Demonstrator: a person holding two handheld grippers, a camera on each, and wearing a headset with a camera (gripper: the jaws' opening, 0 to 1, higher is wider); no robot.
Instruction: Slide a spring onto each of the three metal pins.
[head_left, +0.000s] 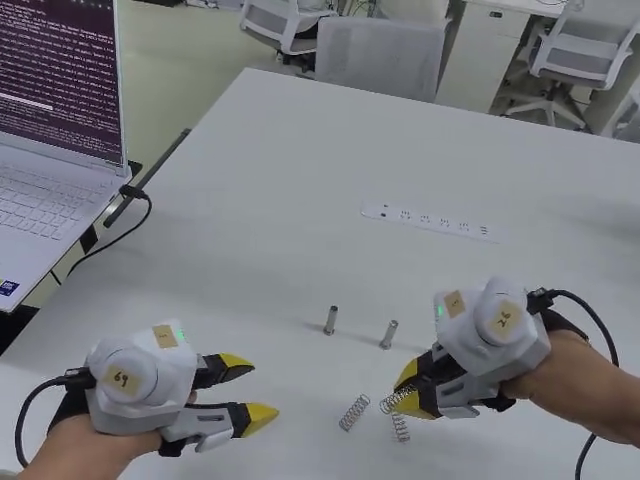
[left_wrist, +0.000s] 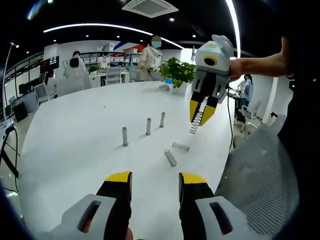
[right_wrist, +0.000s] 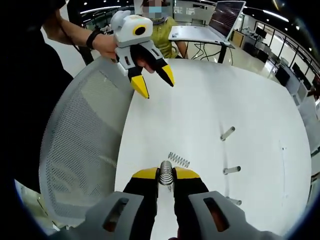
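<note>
Head view has the left gripper (head_left: 250, 392) nearest, low by the near edge of the desk (head_left: 280, 200), its fingers spread wide with nothing between them. Level with it on the other side, the right gripper (head_left: 408, 392) has its fingers narrowed onto a held spring (head_left: 393, 399). Right gripper view shows the coil pinched between the 2 yellow tips. In left gripper view it hangs down from them toward the desk; I cannot tell whether its lower end touches.

2 loose springs lie flat close by. The first loose spring (head_left: 353, 412) is in the open strip between the grippers, and the second loose spring (head_left: 401, 428) is just beside the right fingertips.

A little farther in stand a left pin (head_left: 330, 320) and a right pin (head_left: 389, 334), upright and bare. Left gripper view shows a row of 3 pins (left_wrist: 148, 126), near one another but apart, with clear white surface all around them.

Beyond the pins, well apart, a power strip (head_left: 430, 221) lies flat. A laptop (head_left: 50, 150) sits at the desk's left edge with a cable (head_left: 120, 225) trailing beside it. Past the far edge are office chairs (head_left: 380, 55). Both gripper views show a mesh chair back (right_wrist: 80, 150) against the near edge.
</note>
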